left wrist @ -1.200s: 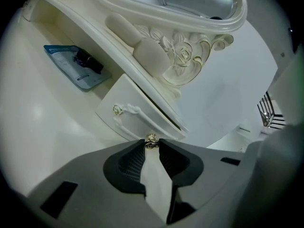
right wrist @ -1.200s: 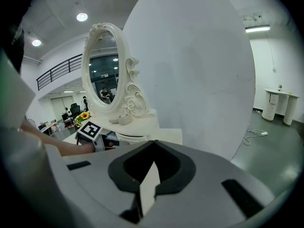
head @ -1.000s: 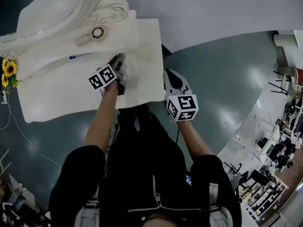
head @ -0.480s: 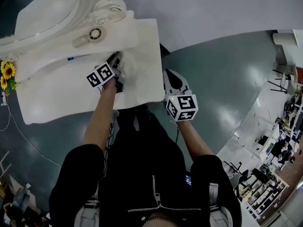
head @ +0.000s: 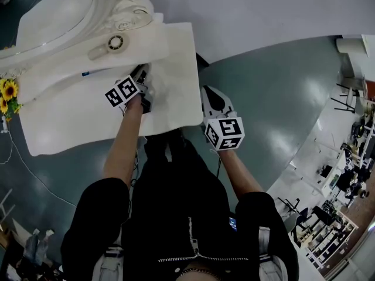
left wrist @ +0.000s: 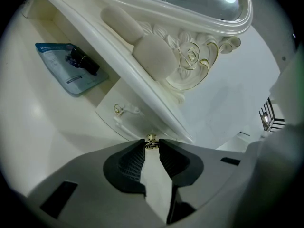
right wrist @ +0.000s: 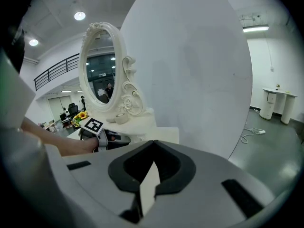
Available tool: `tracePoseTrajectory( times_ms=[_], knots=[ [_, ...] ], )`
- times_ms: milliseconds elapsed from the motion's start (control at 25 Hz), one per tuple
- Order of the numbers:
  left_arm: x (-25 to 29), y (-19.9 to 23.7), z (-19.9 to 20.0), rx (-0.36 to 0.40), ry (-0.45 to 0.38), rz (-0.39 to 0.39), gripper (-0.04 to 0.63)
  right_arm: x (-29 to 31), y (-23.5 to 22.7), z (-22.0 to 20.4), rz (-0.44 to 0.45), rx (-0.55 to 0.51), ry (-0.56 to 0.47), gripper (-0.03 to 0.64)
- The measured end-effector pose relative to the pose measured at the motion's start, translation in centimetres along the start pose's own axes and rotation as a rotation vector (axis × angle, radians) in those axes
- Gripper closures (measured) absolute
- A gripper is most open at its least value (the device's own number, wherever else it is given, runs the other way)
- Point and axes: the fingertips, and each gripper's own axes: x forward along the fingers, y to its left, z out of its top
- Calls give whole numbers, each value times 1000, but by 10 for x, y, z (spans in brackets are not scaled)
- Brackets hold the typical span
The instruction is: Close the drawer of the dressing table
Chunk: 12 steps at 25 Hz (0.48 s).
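We see the white dressing table (head: 76, 122) at the upper left of the head view. It stands against a white wall panel (head: 252, 10) on a grey-green floor (head: 275, 98). Its oval mirror (head: 55, 16) stands at the back in a carved frame, and the right gripper view shows it upright. Below the mirror a raised shelf (head: 53, 60) runs across the tabletop. A pale round item with a handle (head: 111, 44) lies on the shelf. Sunflowers (head: 9, 92) sit at the table's left edge in the head view.

The drawer (left wrist: 126, 122) is under the right part of that shelf, with its white front facing the left gripper (left wrist: 152, 145). To the drawer's left, in the open recess under the shelf, lies a blue packet (left wrist: 71, 69) with a small dark object (left wrist: 85, 63) on top. We cannot tell how far the drawer front stands out from the shelf.

The left gripper extends over the tabletop to the drawer. Its jaws are drawn almost together, leaving only a narrow gap. Their tips pinch the small gold drawer knob (left wrist: 151, 139).

The right gripper (right wrist: 153, 144) is held just off the table's right edge, above the floor and apart from the drawer. Its jaws meet at the tips, with nothing between them. It points toward the mirror and the left gripper.
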Motion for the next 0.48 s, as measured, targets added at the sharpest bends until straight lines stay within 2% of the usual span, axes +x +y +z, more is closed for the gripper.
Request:
tracePoseTrajectory(
  times_ms=[480],
  knots=[
    [-7,-5,-3,31,-14,24,477,-8,6,-2,-1,0,-7,611]
  ],
)
